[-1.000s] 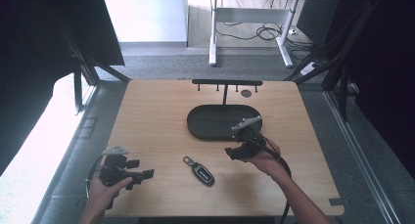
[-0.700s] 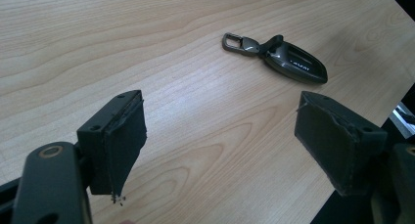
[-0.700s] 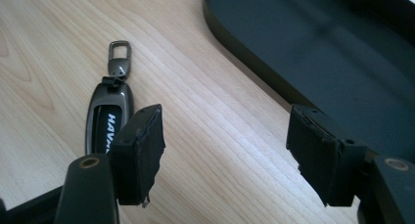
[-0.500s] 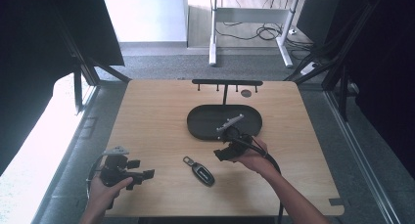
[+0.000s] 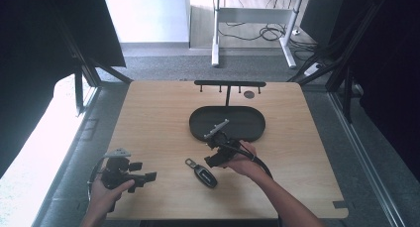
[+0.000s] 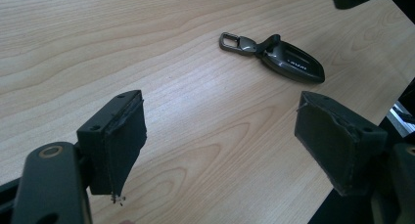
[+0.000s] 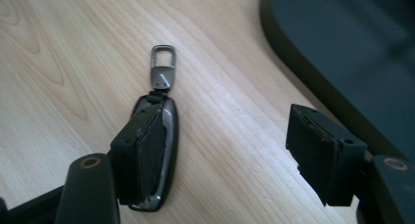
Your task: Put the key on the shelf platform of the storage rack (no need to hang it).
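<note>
A dark car key fob [image 5: 204, 174] with a metal clip lies flat on the wooden table [image 5: 148, 118], near the front middle. My right gripper [image 5: 214, 156] hovers just right of it, open; in the right gripper view the key fob [image 7: 164, 131] lies partly behind the left jaw, and nothing sits between the jaws. My left gripper [image 5: 143, 176] is held at the front left corner, open and empty, pointing toward the fob. The left gripper view has the key fob [image 6: 284, 60] well ahead of the jaws.
A black oval tray [image 5: 247, 119] sits at the table's middle back, its rim [image 7: 313, 87] close beside my right gripper. A black hook rack [image 5: 229, 84] stands behind it. Bare wood lies to the left and right.
My right gripper has moved left and toward the front, away from the tray and down beside the key fob. The left gripper has stayed put.
</note>
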Demonstrator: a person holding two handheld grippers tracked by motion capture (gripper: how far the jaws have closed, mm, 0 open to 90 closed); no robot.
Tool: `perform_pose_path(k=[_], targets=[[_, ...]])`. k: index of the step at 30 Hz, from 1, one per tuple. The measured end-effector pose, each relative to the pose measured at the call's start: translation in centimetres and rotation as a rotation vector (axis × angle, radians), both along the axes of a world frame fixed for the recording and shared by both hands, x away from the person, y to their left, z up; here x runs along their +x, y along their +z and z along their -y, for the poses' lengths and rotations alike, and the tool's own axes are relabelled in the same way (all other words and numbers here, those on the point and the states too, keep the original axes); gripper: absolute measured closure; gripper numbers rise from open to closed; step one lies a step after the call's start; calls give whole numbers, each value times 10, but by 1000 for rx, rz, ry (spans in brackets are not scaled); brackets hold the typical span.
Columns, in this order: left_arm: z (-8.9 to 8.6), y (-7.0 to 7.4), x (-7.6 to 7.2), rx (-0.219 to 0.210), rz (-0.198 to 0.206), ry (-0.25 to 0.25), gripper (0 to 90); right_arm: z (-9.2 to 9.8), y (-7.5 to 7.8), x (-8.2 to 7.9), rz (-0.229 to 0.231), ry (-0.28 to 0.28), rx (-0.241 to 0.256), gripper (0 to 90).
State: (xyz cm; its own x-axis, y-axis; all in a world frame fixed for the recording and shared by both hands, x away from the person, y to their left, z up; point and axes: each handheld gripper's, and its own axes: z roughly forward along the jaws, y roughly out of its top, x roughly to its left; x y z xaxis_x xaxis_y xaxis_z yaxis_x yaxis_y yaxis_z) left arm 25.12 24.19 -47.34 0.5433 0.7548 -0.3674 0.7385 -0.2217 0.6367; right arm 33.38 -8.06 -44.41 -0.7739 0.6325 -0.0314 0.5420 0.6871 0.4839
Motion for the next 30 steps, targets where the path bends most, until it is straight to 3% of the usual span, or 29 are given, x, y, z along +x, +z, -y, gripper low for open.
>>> perform_pose_path(k=[13,30], targets=[[0,0,0,-1,-2,3,196,-26,-27,-8,-64,55,-39,326],[0,-1,1,3,-3,-4,196,-37,-57,-16,-120,96,-82,360]])
